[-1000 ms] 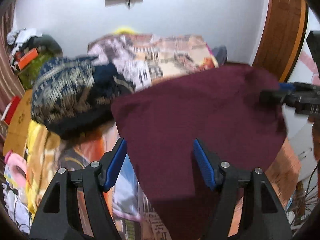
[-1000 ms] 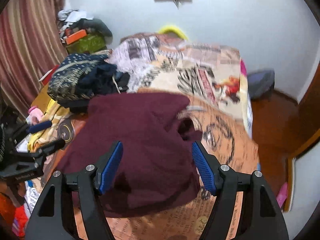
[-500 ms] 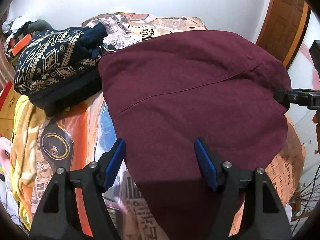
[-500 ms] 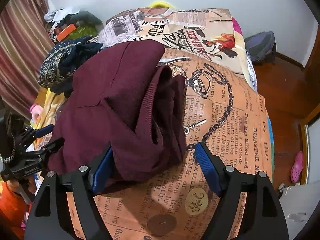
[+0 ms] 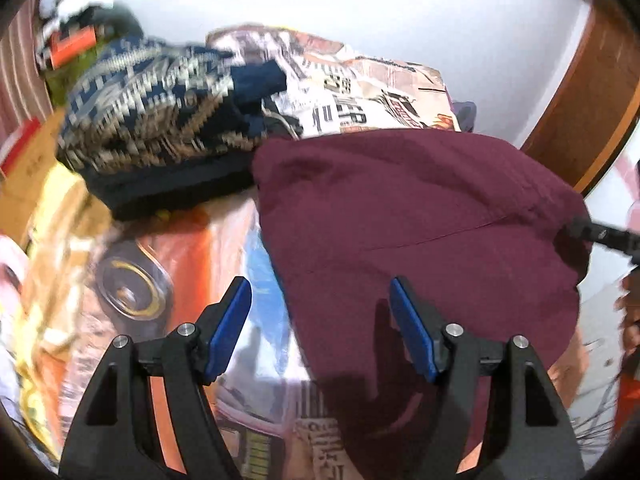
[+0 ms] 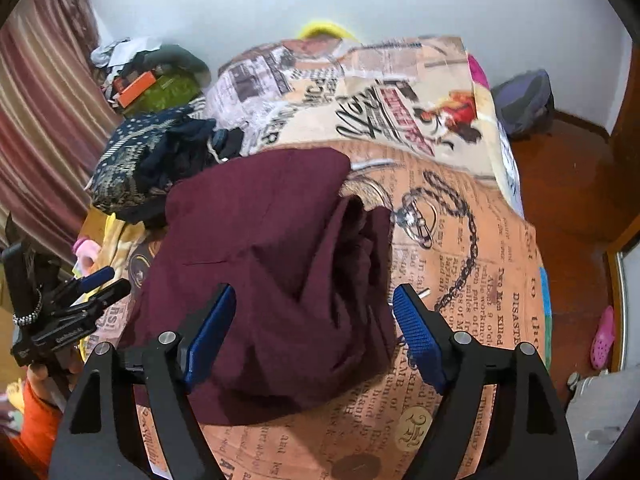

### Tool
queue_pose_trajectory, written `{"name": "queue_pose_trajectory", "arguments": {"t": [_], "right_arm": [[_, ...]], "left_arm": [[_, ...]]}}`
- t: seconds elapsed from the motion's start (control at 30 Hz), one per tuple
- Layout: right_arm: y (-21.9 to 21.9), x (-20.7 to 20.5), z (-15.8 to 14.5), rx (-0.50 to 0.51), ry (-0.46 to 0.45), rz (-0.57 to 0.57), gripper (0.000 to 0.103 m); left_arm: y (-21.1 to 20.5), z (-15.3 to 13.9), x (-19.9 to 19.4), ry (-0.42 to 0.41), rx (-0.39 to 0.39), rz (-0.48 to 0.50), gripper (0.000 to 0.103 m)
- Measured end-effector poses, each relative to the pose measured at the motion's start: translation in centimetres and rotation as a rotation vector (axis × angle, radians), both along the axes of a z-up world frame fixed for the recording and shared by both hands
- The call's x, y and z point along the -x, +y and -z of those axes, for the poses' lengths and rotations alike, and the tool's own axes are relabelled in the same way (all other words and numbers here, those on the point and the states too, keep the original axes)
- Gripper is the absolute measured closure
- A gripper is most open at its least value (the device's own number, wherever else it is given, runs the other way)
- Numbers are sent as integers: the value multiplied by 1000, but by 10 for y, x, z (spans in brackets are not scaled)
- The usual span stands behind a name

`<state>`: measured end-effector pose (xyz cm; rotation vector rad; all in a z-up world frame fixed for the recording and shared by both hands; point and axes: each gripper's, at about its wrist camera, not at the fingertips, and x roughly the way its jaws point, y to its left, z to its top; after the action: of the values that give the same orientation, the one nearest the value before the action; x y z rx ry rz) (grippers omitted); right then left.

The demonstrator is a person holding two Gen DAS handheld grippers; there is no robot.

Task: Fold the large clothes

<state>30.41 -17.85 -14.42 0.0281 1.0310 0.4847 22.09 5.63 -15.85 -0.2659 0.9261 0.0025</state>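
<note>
On the bed (image 6: pixel 472 240), at the centre of the printed cover, lies the maroon garment (image 6: pixel 264 264), doubled over with a thick roll of cloth bunched along its edge toward three o'clock in the right wrist view. At ten o'clock from it sits a heap of patterned navy clothes (image 5: pixel 160 120), touching its far corner.

By my reading, one fold has just been laid down and let go. The next move calls for picking a fresh edge, most likely the bunched side, smoothing it, and then carrying it across for a second fold; both claws need to come down to the cloth and pinch it first.

The left claw (image 5: pixel 320 328) stands spread above the near edge of the garment, pinching nothing. The right claw (image 6: pixel 312 332) is spread too, the bunched cloth seen between its pads but not pressed; its jaws have just been opening.

Compared with a second ago, the garment now rests flat on the cover instead of hanging raised and blurred in front of the cameras, and both claws sit lower over it. The patterned heap keeps its place.
</note>
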Motion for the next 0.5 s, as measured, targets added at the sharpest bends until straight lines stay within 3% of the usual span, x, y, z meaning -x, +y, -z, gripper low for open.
{"name": "queue_pose_trajectory", "arguments": {"t": [0.17, 0.33, 0.5], "right_arm": [[-14, -11, 31, -44, 128, 7, 19], [-19, -5, 40, -56, 125, -6, 6], [-25, -19, 56, -147, 233, -12, 1]], "left_arm": [[12, 28, -8, 76, 193, 15, 32], [11, 42, -16, 99, 283, 28, 30], [18, 56, -29, 122, 381, 18, 22]]}}
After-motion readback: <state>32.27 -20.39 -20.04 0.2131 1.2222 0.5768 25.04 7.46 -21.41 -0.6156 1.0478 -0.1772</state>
